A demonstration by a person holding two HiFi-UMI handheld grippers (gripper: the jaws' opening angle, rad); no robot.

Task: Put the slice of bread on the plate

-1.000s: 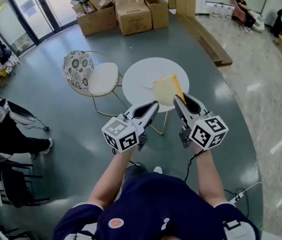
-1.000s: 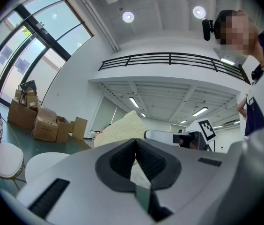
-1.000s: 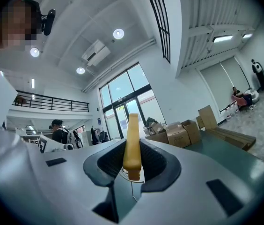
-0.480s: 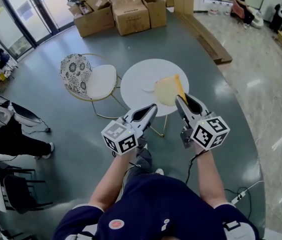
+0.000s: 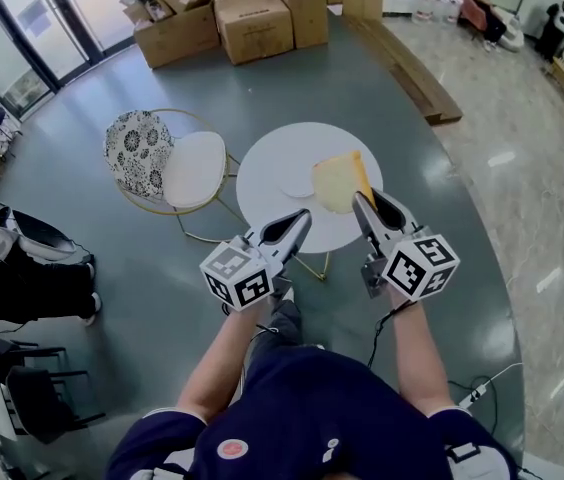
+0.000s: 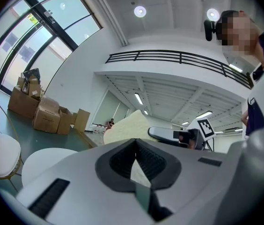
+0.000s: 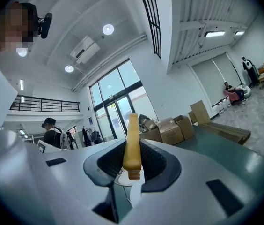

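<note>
A pale yellow slice of bread (image 5: 337, 181) stands on edge in my right gripper (image 5: 362, 200), which is shut on its lower edge. In the head view the slice hangs over the near right part of the round white table (image 5: 262, 198). A small white plate (image 5: 296, 182) lies on the table just left of the bread. My left gripper (image 5: 300, 218) is shut and holds nothing, level beside the right one at the table's near edge. The right gripper view shows the bread (image 7: 132, 135) edge-on between the pads. The left gripper view shows the slice (image 6: 122, 130) to its right.
A gold-framed chair (image 5: 194, 168) with a white seat and a patterned cushion (image 5: 137, 140) stands left of the table. Cardboard boxes (image 5: 252, 18) are stacked beyond it. A person in black (image 5: 12, 268) is at the far left, and a long wooden board (image 5: 407, 68) lies on the floor.
Both grippers have moved forward together towards the table and a little lower. The bread stays gripped in the right one. The left gripper stays shut.
</note>
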